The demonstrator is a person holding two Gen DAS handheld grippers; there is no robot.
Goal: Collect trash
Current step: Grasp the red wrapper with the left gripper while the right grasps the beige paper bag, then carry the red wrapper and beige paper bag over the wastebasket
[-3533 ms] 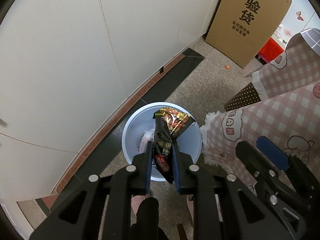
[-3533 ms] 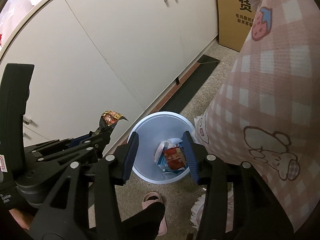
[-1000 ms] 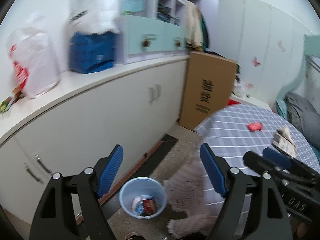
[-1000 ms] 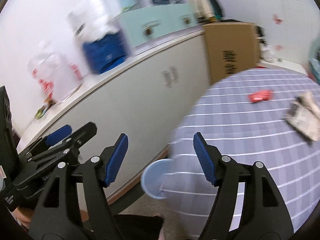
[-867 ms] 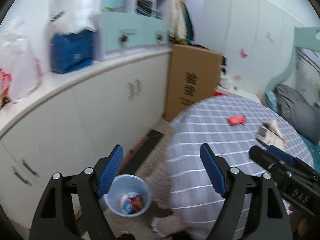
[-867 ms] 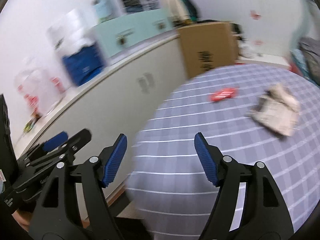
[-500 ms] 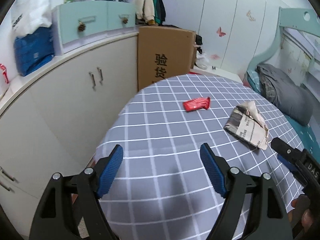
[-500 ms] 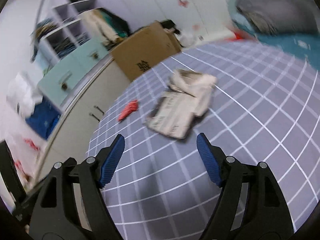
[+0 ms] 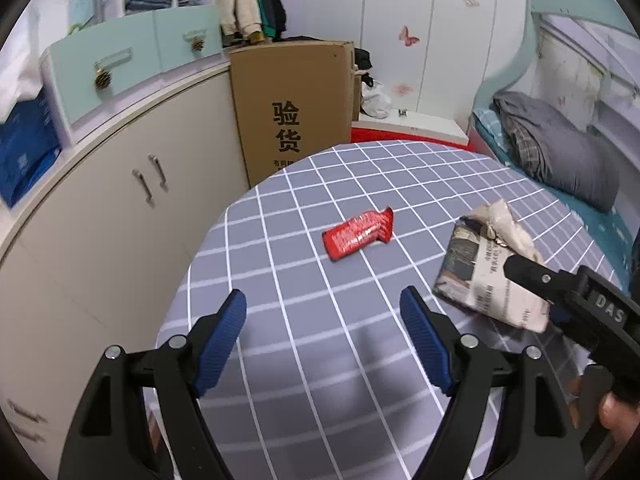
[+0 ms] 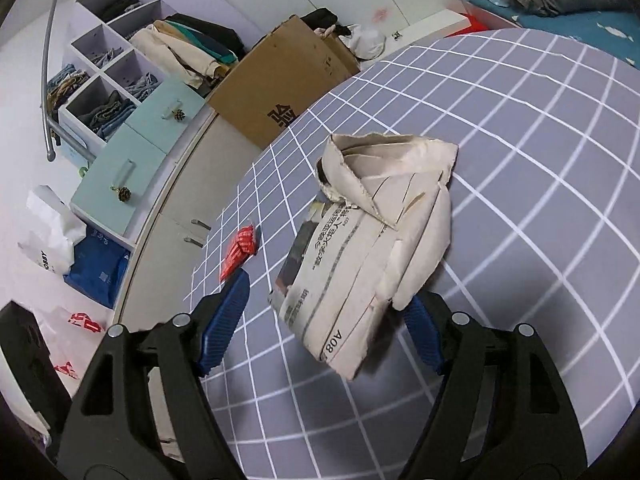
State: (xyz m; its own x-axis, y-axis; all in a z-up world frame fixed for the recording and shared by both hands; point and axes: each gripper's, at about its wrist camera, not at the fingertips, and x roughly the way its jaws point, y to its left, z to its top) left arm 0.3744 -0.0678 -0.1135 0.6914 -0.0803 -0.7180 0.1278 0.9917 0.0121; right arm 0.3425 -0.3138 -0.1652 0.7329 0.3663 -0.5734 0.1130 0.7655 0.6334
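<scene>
While both grippers are hovering over it, the round table [image 9: 288,208] in its grey grid-patterned cloth is filling most of both views. Behind it, a cardboard box [image 9: 292,108] printed with Chinese characters is leaning against the white cabinets [image 9: 120,208]. Near the table's middle, a folded newspaper [image 10: 360,248] is lying crumpled, and the right gripper [image 10: 324,312] is spreading its blue-padded fingers wide on either side of the paper's near end, apparently without touching it. Well apart to its left, a red snack wrapper [image 9: 358,234] is lying flat on the cloth. The left gripper [image 9: 322,336] is holding its fingers wide apart with nothing between them, short of the wrapper.
</scene>
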